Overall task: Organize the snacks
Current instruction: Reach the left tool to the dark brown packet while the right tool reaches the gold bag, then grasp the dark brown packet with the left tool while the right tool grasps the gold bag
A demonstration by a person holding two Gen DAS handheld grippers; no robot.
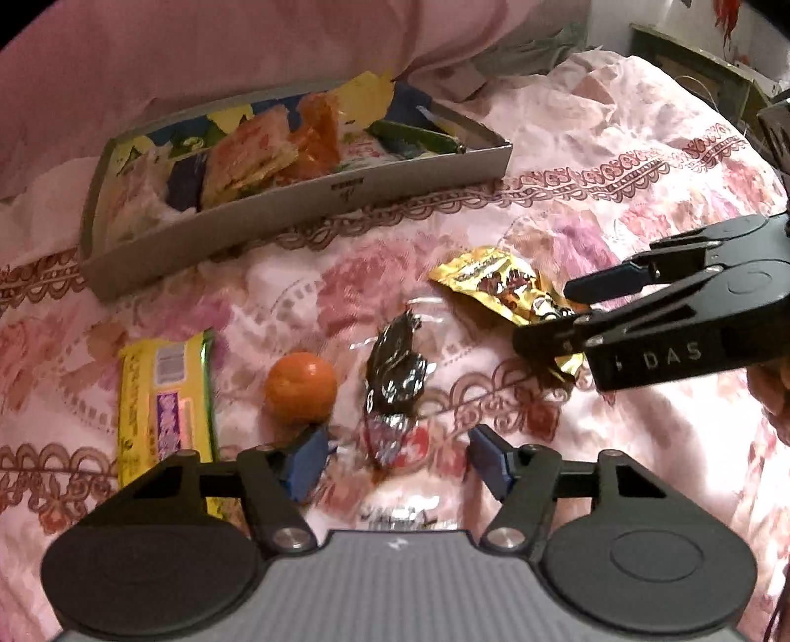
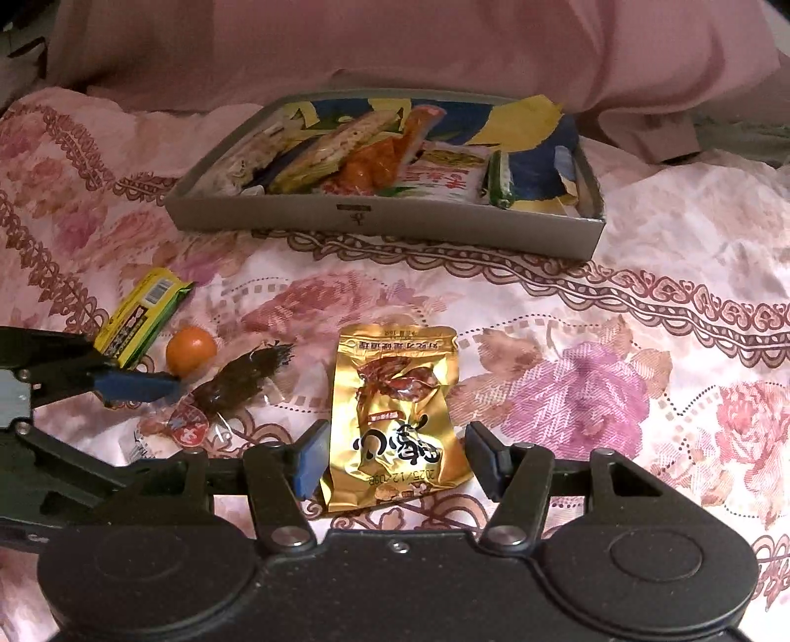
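A dark snack in a clear wrapper [image 1: 395, 375] lies on the floral bedspread between the two blue pads of my left gripper [image 1: 397, 459]. The pads stand apart from it on both sides, so this gripper is open. An orange [image 1: 300, 387] and a yellow-green packet [image 1: 165, 410] lie just left of it. My right gripper [image 2: 397, 459] straddles the near end of a gold snack packet [image 2: 400, 410], with both pads against its edges. In the left wrist view the right gripper [image 1: 548, 316] comes in from the right, over that gold packet [image 1: 498, 281].
A shallow grey cardboard box [image 2: 395, 217] holding several snack packets sits further back on the bed. A pink pillow or duvet [image 2: 395, 44] rises behind it. In the right wrist view, one blue pad [image 2: 138, 386] of the left gripper lies beside the orange [image 2: 191, 349].
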